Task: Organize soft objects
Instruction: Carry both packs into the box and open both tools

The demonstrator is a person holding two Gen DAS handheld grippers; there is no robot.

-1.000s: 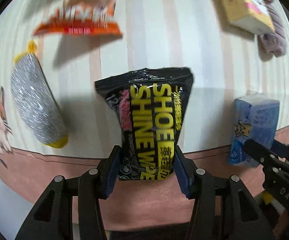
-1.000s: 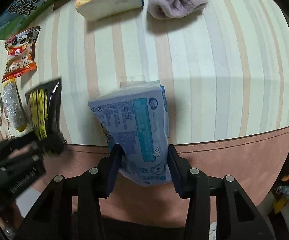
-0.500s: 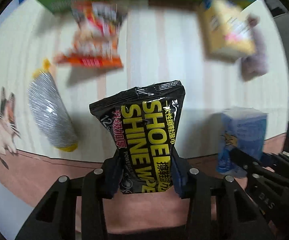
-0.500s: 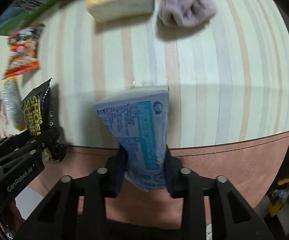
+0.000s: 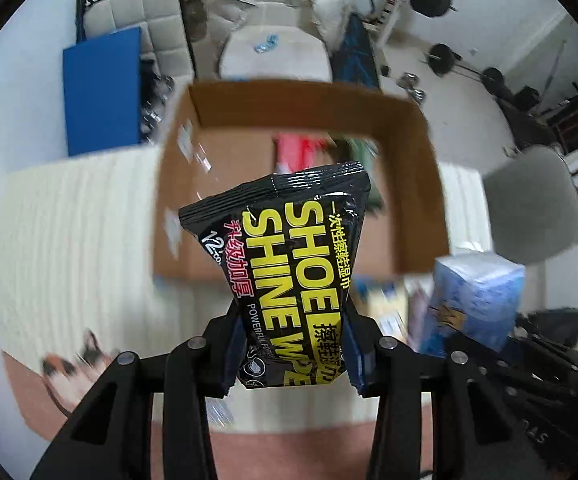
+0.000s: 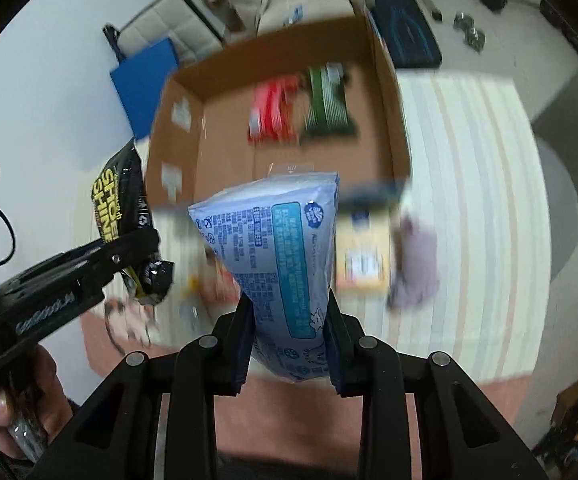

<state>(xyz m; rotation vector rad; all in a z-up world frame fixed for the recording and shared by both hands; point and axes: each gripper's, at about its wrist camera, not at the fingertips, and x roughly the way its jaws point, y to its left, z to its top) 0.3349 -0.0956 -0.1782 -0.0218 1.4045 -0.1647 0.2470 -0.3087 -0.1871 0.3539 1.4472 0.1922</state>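
My left gripper is shut on a black shoe shine wipes pack, held in the air in front of an open cardboard box. My right gripper is shut on a light blue tissue pack, also lifted above the striped tablecloth. In the right wrist view the left gripper with its black pack shows at the left, a hand under it. The blue pack appears at the right of the left wrist view. Inside the box lie a red packet and a green packet.
A yellow tissue pack and a purple plush item lie blurred on the table below the box. A grey chair stands at the right, a blue board and gym gear beyond the table.
Both grippers closed on their packs and rose off the table, tilting up. The cardboard box and the room behind came into view; the table items dropped lower in the pictures.
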